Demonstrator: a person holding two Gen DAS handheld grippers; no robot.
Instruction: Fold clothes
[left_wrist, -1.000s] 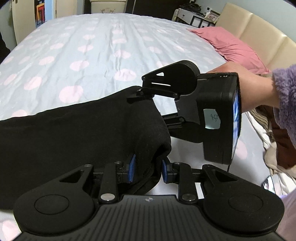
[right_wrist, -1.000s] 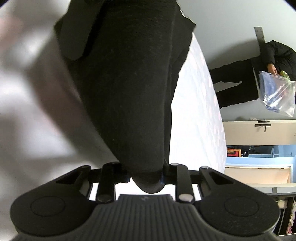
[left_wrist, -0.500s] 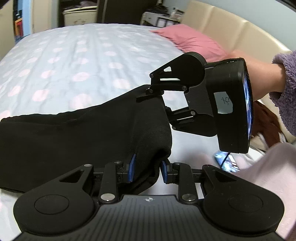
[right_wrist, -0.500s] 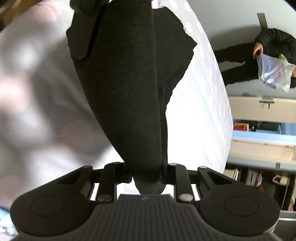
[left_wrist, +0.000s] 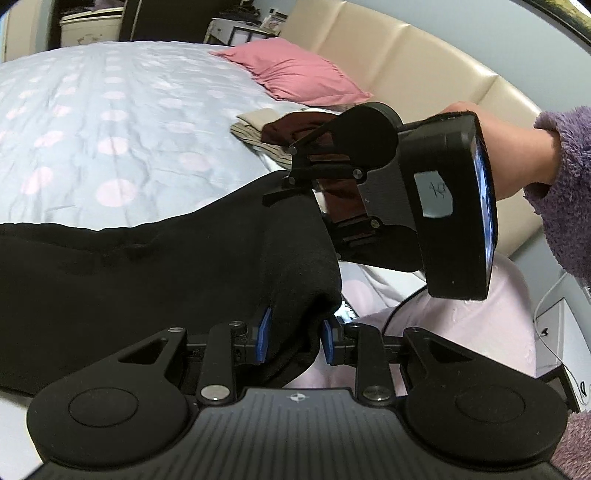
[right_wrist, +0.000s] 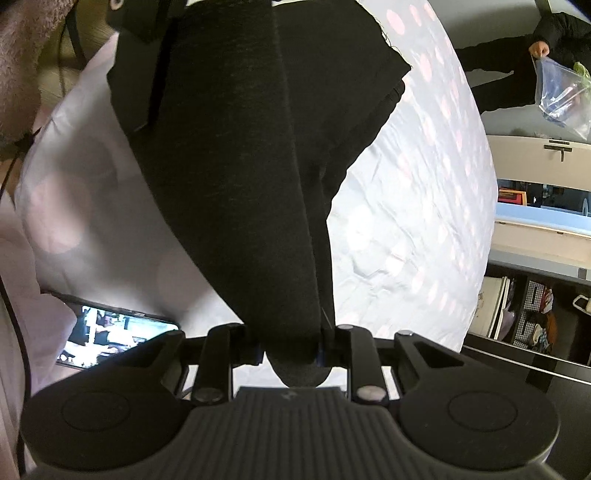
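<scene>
Left wrist view: a black garment (left_wrist: 147, 280) hangs over the bed (left_wrist: 110, 110), its corner pinched between the left gripper (left_wrist: 295, 334) fingers. Right gripper (right_wrist: 290, 349) fingers clamp another bunched edge of it.

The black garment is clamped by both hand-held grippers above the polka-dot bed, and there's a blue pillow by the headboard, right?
Nearly: the pillow is pink, as the left wrist view shows. Both the left hand-held gripper and right hand-held gripper do clamp the black garment above the polka-dot bed.
</scene>
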